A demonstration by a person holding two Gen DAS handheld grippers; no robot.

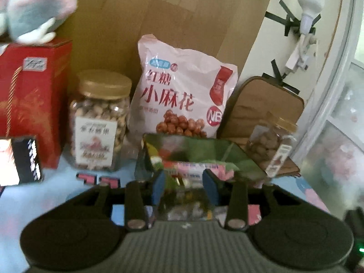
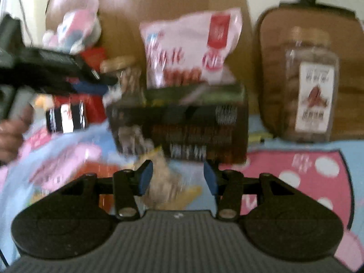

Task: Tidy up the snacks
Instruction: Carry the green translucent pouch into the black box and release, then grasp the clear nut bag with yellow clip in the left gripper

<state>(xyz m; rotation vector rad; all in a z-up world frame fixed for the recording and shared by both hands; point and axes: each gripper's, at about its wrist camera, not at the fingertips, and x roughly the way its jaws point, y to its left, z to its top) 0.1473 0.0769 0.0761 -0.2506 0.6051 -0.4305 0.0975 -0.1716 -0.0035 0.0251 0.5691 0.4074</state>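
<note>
Nearest our left wrist camera sits the left gripper (image 1: 184,187), its blue-padded fingers (image 1: 158,187) partly parted; a green-and-pink printed snack packet (image 1: 193,157) lies between them, and blur keeps us from telling whether the pads press on it.

Items behind, left to right, in the left view:
- black-and-white striped small box (image 1: 24,160), at the left edge.
- tall red cardboard gift box with a gold cord (image 1: 31,100), with a pink-and-blue plush toy (image 1: 34,6) on top.
- clear plastic jar of pale nuts with a gold lid (image 1: 100,122), just beside the red box.
- pale pink pillow bag printed with red characters (image 1: 179,91), upright against a brown cardboard sheet (image 1: 173,18).
- smaller clear jar of brown nuts with a gold lid (image 1: 271,147), tilted, in front of a tan padded cushion (image 1: 264,111).

All stand on a light blue cloth with pink patches (image 1: 68,188).

From the right wrist camera we record the right gripper (image 2: 178,177) with fingers (image 2: 145,177) spread wide and nothing gripped; a pale, blurred wrapper (image 2: 168,182) lies on the cloth beneath the gap. Ahead of it stands a dark rectangular snack box with a green top (image 2: 182,122), in front of the pink bag. At the left edge a hand (image 2: 11,132) holds the other gripper's body. This view is heavily blurred.
</note>
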